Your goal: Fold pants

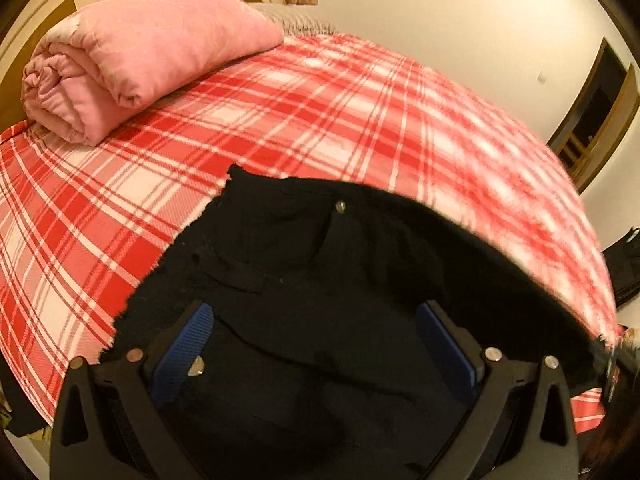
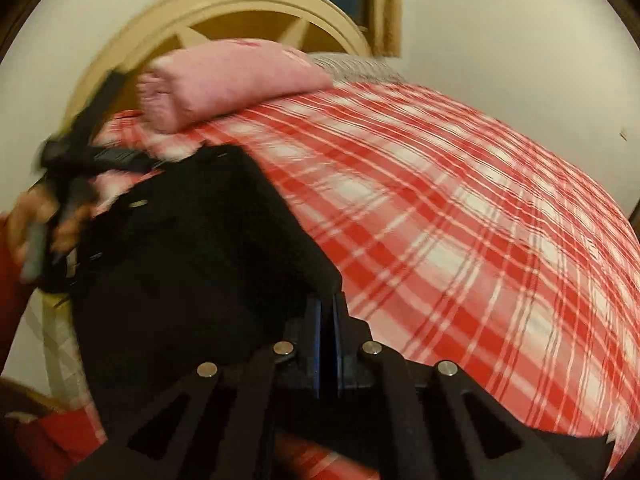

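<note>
Black pants [image 1: 320, 264] lie on a red and white plaid bedspread [image 1: 320, 120]. A metal waist button [image 1: 340, 207] shows near their far edge. My left gripper [image 1: 316, 320] is open above the pants, its blue pads [image 1: 184, 348] wide apart with black cloth between them. In the right wrist view the pants [image 2: 192, 264] fill the lower left. My right gripper [image 2: 329, 308] is shut on the pants' right edge. The left gripper [image 2: 80, 168] and the hand holding it show blurred at the far left of that view.
A rolled pink blanket [image 1: 132, 60] lies at the head of the bed by the cream headboard [image 1: 52, 4]. It also shows in the right wrist view [image 2: 224, 80]. White walls and a wooden door frame [image 1: 596, 120] stand to the right.
</note>
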{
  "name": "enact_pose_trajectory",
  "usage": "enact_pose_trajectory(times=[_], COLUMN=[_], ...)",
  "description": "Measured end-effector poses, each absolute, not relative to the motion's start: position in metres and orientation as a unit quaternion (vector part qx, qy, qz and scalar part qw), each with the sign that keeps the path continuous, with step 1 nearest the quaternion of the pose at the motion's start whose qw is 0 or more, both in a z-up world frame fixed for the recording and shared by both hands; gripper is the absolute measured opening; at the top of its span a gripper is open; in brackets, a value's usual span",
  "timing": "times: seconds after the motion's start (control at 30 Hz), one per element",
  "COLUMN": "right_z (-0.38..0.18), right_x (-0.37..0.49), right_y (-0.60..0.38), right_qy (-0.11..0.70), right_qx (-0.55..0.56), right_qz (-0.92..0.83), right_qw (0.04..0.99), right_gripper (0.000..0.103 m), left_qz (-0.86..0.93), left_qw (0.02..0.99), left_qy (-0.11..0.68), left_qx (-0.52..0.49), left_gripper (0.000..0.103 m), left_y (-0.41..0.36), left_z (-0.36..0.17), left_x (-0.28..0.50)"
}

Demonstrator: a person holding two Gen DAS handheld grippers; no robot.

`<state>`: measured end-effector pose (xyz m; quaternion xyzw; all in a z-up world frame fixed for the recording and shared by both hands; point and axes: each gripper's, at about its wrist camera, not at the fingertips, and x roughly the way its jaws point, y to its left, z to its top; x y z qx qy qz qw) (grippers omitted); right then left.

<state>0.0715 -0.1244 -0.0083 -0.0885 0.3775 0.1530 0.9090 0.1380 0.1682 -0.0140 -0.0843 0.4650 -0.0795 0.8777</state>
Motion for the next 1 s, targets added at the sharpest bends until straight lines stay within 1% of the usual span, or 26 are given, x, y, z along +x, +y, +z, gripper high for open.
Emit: enact_pose_trajectory(times=[0.1,0.23,0.33,0.5,0.77,1.0], right_z=[-0.023,-0.058,-0.079,-0.080,-0.087,-0.101], right_x=[0.029,-0.008,-0.018,-0.021,-0.027,-0.038], right_y=[-0.103,-0.078,-0.068,-0.069,-0.057,-0.038], right_qy=[0.380,0.393,0.397,0.385,0.382,0.360], right_qx=[-0.086,-0.083,-0.090,-0.095,-0.134,-0.229], right_qz=[0.172,0.184,0.168,0.159,0.158,0.148], right_qw=[0.905,0.897,0.898,0.904,0.901,0.892], right_gripper=[0.005,0.005,0.005,0.005,0.005,0.005], left_qz=[-0.088,-0.106,-0.103,-0.103,-0.077,-0.064], left_qw=[0.877,0.868,0.856,0.830,0.853,0.823], left_qy=[0.463,0.471,0.487,0.518,0.504,0.553], left_qx=[-0.097,-0.120,-0.139,-0.176,-0.113,-0.110], left_gripper=[0.103,0.103,0.103,0.103,0.103,0.103], left_y=[0.171,0.171,0.172,0.170,0.158,0.149], left_z=[-0.004,-0.006,-0.018,-0.032,-0.010,-0.032], left_x=[0.138,0.138,0.140,0.148,0.159,0.183])
